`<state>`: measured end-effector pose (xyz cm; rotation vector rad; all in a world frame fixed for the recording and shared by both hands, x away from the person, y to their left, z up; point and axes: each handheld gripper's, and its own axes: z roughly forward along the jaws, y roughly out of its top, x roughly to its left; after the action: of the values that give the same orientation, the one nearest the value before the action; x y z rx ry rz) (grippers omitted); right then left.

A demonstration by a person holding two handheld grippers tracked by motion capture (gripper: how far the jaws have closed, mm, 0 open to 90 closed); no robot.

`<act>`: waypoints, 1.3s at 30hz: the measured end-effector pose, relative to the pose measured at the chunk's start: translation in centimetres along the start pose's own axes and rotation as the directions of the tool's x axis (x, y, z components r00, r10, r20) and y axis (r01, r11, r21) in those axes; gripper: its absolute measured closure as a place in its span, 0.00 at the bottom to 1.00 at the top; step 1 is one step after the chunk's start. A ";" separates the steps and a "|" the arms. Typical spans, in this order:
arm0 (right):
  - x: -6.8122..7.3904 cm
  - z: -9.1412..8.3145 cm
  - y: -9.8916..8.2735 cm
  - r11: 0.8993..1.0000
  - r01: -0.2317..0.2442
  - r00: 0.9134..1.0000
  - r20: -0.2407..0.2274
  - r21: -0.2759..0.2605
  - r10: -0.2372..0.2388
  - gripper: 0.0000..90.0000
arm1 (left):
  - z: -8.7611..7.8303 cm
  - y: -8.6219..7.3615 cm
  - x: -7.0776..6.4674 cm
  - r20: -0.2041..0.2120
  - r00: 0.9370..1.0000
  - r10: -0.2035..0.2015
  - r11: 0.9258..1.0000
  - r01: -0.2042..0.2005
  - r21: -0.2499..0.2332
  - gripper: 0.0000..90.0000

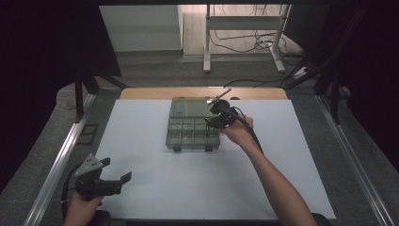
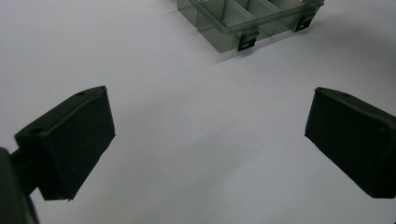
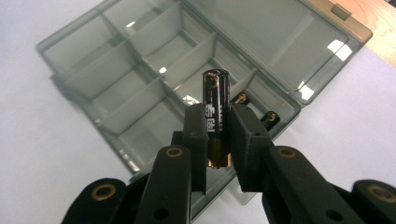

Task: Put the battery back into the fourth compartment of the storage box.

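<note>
A clear grey compartment box (image 1: 193, 132) lies open on the white table, its lid (image 1: 190, 107) folded back flat. My right gripper (image 3: 218, 122) is shut on a black and gold battery (image 3: 215, 105), which stands up between the pads over the box's right-hand cells. In the high view that gripper (image 1: 217, 117) hovers at the box's right side. Two more batteries (image 3: 256, 108) lie in a corner cell under it. My left gripper (image 1: 115, 178) rests open near the table's front left corner, nothing between its fingers (image 2: 74, 140); the box's latched front (image 2: 247, 28) lies far ahead of it.
A white sheet (image 1: 155, 179) covers the table, with a strip of bare wood (image 1: 155, 92) at the far edge. Metal rails (image 1: 56, 165) run along both sides. A metal stand (image 1: 244, 28) and loose cables (image 1: 249, 42) sit on the floor beyond.
</note>
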<state>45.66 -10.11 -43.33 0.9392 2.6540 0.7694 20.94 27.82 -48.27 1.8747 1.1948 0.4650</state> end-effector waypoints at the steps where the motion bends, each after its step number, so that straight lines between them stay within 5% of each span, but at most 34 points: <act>1: -0.2 0.2 0.1 1.000 -0.008 1.000 0.005 0.006 0.008 0.85 | 0.0 0.0 0.0 0.000 1.000 0.000 1.000 0.000 0.000 0.02; 20: -2.1 4.1 0.1 0.994 -0.083 0.996 0.048 0.075 0.079 0.81 | 0.0 0.0 -0.1 -0.002 1.000 0.007 1.000 -0.007 0.000 0.02; 30: -1.8 2.4 0.1 0.998 -0.055 0.998 0.012 0.024 0.055 0.54 | 0.0 0.0 -0.1 -0.002 1.000 0.008 1.000 -0.008 0.002 0.02; 39: -0.8 0.7 -0.2 1.000 -0.007 1.000 -0.007 -0.013 0.007 0.42 | 0.0 0.0 -0.1 -0.004 1.000 0.009 1.000 -0.009 0.003 0.02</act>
<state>46.43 -10.47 -44.00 0.9454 2.6493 0.7918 20.89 27.74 -48.26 1.8831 1.1911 0.4719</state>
